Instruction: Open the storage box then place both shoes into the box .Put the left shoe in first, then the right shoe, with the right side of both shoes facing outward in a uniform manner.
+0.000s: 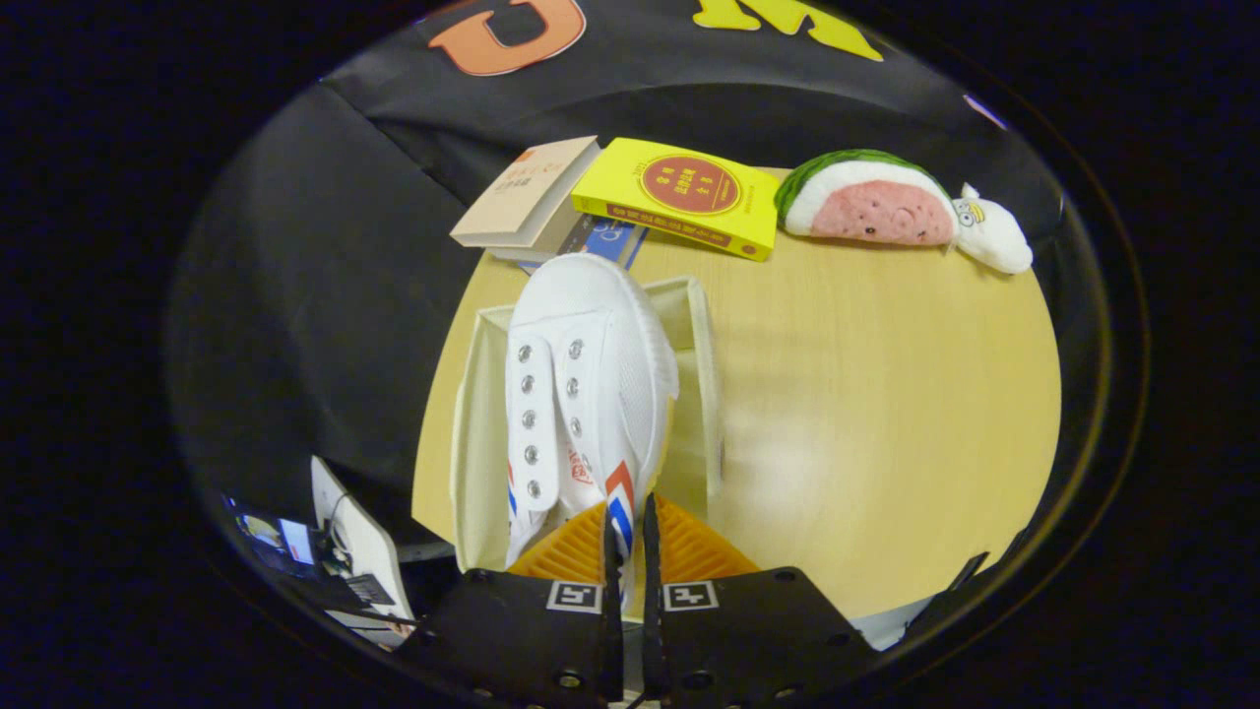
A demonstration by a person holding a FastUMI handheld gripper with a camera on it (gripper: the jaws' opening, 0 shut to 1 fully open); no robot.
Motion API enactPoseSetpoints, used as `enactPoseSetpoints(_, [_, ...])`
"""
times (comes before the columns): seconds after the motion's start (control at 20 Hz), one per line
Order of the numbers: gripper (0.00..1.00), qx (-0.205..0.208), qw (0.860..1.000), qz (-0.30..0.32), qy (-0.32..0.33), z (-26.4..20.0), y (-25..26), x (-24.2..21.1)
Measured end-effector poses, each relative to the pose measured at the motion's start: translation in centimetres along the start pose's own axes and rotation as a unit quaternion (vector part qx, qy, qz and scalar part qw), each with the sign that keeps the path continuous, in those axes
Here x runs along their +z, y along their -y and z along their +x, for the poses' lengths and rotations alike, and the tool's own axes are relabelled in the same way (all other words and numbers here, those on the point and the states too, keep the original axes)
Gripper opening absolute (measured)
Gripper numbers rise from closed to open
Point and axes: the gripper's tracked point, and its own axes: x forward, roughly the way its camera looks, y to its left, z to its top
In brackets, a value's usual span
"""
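Clamped on the heel wall of a white canvas sneaker with red and blue side stripes (589, 394), the gripper (631, 556) has its two fingers drawn close together, the thin canvas edge pinched between the pads (576, 547). The shoe hangs toe-forward over an open cream-coloured fabric storage box (701, 364) that sits on the pale wooden round table (886, 394); the sneaker covers most of the box's inside, so its floor and whatever lies in it cannot be made out. The box's near wall is cut off behind the fingers. Beyond the box lie a beige paperback book (527, 192) and a yellow book with a red round emblem (679, 195), both resting on a blue-covered item that is mostly hidden. Well apart, at the table's far edge, lies a watermelon-slice plush toy (866, 202) touching a small white plush (994, 234).
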Motion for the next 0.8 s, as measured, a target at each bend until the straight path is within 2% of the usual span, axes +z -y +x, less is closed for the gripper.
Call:
enactPoseSetpoints(0.15, [0.08,-0.04,0.999,0.0,0.0,1.9,0.8,-0.8])
enactPoseSetpoints(0.35, [0.08,-0.054,0.998,0.036,-0.009,3.8,1.2,-1.3])
enactPoseSetpoints(0.65, [0.09,-0.069,0.996,0.051,-0.007,5.5,0.7,-1.2])
enactPoseSetpoints(0.7, [0.17,-0.071,0.996,0.055,-0.007,5.5,0.7,-1.2])
enactPoseSetpoints(0.75, [0.17,-0.067,0.996,0.056,-0.006,5.5,0.5,-1.3])
enactPoseSetpoints(0.8, [0.23,-0.065,0.996,0.054,-0.008,5.4,0.4,-1.4])
